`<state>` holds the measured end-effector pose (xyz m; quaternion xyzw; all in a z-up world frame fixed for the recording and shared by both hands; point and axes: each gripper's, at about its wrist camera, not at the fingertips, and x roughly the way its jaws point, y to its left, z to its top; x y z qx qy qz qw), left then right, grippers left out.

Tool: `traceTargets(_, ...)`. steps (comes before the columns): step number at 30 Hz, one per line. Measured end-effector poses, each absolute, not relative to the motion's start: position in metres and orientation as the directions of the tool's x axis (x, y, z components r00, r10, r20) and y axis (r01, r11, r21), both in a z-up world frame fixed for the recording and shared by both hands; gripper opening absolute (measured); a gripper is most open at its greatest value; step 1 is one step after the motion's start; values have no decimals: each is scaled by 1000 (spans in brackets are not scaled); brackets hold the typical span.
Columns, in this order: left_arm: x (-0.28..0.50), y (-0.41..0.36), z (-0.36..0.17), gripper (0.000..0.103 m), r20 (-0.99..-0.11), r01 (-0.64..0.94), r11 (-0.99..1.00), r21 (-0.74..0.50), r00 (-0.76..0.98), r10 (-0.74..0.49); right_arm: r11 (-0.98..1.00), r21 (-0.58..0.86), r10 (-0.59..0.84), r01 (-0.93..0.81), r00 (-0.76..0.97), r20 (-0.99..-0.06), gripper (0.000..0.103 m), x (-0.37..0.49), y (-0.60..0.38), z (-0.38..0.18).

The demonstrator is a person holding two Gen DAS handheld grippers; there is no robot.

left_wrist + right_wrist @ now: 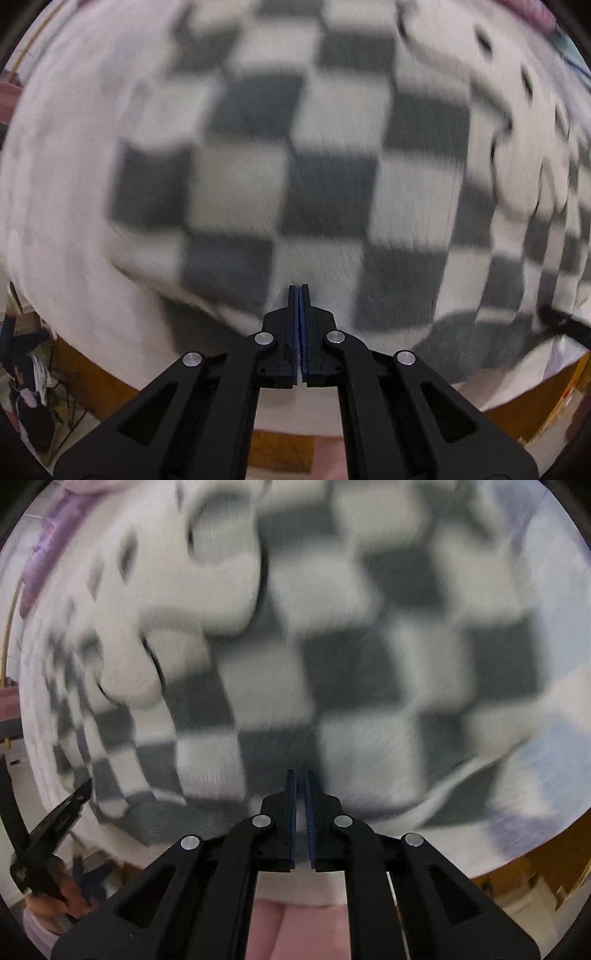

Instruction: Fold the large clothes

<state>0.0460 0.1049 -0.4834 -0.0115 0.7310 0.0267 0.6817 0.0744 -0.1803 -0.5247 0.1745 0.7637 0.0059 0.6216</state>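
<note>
A large fuzzy garment with a grey-and-white checkerboard pattern (295, 166) lies spread over a white-covered table and fills the left wrist view; it fills the right wrist view too (332, 672). Both views are blurred. My left gripper (299, 291) hangs just above the cloth with its jaws pressed together and nothing visible between them. My right gripper (301, 775) is also over the cloth, its jaws nearly together with a thin gap and no cloth seen in it. My left gripper shows at the lower left of the right wrist view (62, 819).
The table's wooden edge (517, 417) runs along the near side. A purple cloth (55, 539) lies at the far left edge. A white fold of the garment (192, 590) is bunched up at the upper left. Floor and clutter (29, 387) lie beyond the near-left corner.
</note>
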Motion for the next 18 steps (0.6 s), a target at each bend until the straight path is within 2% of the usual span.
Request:
traceTargets(2,37,101,-481,2,-998,-24,999,48,-48,47,948,220,255,229,-140,-957,3,64,-175,-522)
traceTargets(6,34,111,-468,2,-996,-63,998,-25,-87,-31,924,257,324,283,-220,-920,5,57,-182,-516)
traceTargets(8,30,111,-462,3,-995,-51,998,-24,-100,-29,929,263,323,260,-222,-920,7,56,-182,-505)
traceTargets(9,28,111,-458,3,-994,-50,998,-30,-108,-35,935,260,312,240,-215,-925,12,56,-180,-496)
traceTargets(10,28,112,-453,4,-993,-51,998,-38,-110,-44,941,255,302,224,-209,-930,27,58,-181,-487)
traceTargets(11,27,111,-447,4,-993,-50,998,-40,-108,-46,942,251,296,221,-200,-934,36,60,-182,-480)
traceTargets(12,28,110,-442,8,-993,-45,998,-42,-106,-46,942,251,293,221,-185,-938,52,62,-183,-472)
traceTargets(13,28,110,-437,11,-994,-43,998,-41,-104,-45,939,255,296,231,-163,-941,57,66,-185,-461)
traceTargets(15,31,109,-424,28,-995,-50,998,-47,-89,-51,922,273,318,274,-136,-938,57,70,-190,-445)
traceTargets(18,36,107,-406,31,-996,-31,998,-48,-68,-50,886,310,362,345,-98,-927,68,73,-206,-425)
